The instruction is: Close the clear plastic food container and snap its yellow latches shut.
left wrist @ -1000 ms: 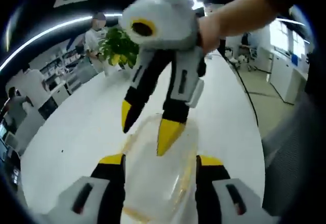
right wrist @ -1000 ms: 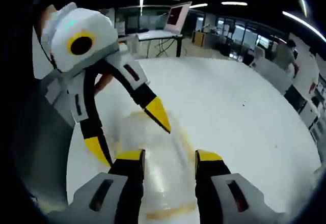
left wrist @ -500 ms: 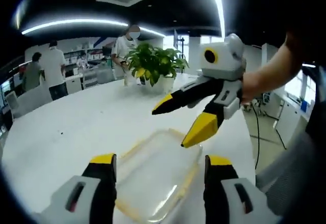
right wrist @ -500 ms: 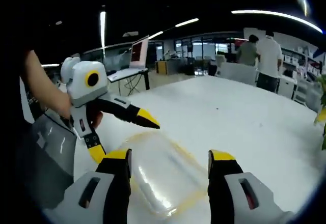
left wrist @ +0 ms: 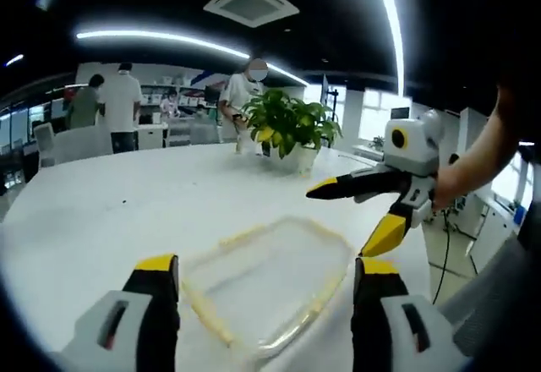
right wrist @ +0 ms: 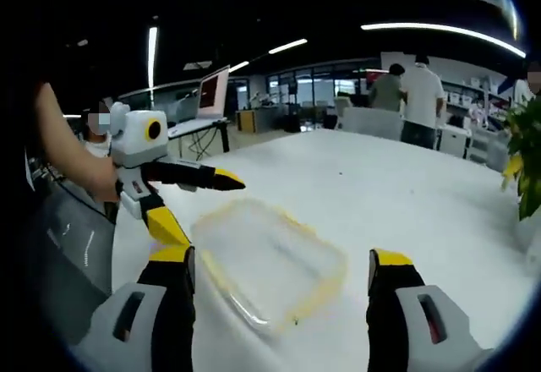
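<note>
My left gripper has jaws spread wide, container flat on the white table ahead between them. My right gripper, also spread, hangs just past the container's far right corner, blocking that side. Table on the left of the container is bare, open for approach. Plant stands well beyond, far edge. In the right gripper view, bare table lies open right of the container; left gripper crowds its left end.
</note>
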The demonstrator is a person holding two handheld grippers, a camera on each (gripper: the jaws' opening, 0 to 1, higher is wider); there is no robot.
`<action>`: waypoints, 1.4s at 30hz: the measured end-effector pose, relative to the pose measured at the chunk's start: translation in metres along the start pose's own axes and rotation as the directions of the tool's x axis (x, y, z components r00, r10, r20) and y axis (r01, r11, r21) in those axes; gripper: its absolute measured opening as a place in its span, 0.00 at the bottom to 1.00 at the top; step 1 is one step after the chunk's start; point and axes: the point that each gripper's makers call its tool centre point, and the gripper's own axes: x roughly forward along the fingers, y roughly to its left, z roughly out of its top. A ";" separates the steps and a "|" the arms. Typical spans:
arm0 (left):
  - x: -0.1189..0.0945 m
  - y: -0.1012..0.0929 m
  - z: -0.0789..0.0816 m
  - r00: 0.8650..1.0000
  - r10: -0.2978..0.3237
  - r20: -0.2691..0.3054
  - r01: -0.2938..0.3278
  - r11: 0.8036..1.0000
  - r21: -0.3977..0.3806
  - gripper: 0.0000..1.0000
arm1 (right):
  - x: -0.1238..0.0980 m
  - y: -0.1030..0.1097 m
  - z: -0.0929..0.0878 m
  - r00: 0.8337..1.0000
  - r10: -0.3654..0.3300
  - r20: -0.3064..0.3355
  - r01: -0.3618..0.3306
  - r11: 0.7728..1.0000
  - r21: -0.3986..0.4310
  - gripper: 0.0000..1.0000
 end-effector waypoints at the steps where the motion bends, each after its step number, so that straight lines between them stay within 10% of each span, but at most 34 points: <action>1: -0.001 0.000 -0.003 1.000 0.001 0.000 -0.001 1.000 0.008 0.83 | -0.001 0.000 -0.005 1.000 -0.002 -0.004 0.002 1.000 0.003 0.82; 19: -0.005 0.011 -0.061 0.993 0.057 -0.104 -0.057 0.998 -0.002 0.73 | 0.007 0.000 -0.068 0.992 -0.014 -0.124 0.016 1.000 0.011 0.71; 42: 0.006 0.008 -0.073 0.984 0.058 -0.167 -0.057 0.998 0.014 0.53 | 0.024 -0.001 -0.063 0.993 -0.008 -0.117 0.006 1.000 -0.017 0.57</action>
